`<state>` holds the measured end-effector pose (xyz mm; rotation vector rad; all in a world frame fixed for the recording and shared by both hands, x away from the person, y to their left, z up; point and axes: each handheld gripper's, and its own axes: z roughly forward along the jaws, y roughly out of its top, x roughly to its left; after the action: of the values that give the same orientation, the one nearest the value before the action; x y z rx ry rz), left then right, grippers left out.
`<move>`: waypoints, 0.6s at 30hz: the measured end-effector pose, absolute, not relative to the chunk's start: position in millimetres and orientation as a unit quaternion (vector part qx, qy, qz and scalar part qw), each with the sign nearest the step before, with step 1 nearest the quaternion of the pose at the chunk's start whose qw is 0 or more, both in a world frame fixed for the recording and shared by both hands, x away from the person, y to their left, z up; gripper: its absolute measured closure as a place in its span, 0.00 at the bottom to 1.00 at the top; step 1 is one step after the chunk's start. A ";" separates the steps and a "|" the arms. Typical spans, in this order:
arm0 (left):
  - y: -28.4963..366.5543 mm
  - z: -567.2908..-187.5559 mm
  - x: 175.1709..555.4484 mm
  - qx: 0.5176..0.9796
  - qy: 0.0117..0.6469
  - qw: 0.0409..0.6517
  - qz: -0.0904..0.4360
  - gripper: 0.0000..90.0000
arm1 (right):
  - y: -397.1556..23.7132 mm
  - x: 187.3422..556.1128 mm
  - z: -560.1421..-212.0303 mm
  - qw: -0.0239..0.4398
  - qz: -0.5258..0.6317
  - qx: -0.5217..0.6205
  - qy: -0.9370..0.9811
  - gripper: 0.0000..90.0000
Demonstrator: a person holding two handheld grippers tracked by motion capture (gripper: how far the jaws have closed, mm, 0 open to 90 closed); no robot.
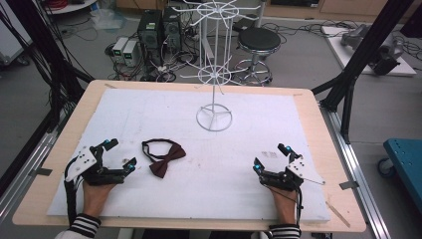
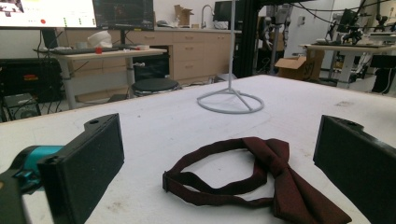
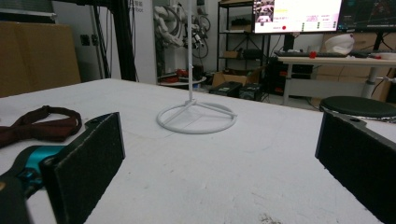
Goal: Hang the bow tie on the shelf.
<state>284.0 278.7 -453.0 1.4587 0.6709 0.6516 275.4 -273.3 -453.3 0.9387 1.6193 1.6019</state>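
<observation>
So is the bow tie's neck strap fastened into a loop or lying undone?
Fastened: the bow tie has its strap lying as one closed loop on the table, with no loose ends.

Wire stand (image 1: pixel 214 74) mid-table; bow tie (image 1: pixel 163 155) unobstructed.

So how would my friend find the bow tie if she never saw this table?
Start at the white mat covering the wooden table. From the white wire stand at its middle, look nearer and left, beside the left gripper. The bow tie lies flat there: dark red cloth, the one soft thing.

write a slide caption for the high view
Two open hand-held grippers, left and right, flank a maroon bow tie before a white wire rack.
</observation>
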 end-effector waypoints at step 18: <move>278.0 -452.8 283.7 0.643 0.290 0.646 0.290 0.02 | -272.8 274.8 -453.5 0.338 0.611 0.358 0.619 0.01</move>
<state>283.7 278.0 -452.8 1.4641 0.6603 0.6605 274.8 -272.8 -453.5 0.9336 1.6134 1.5931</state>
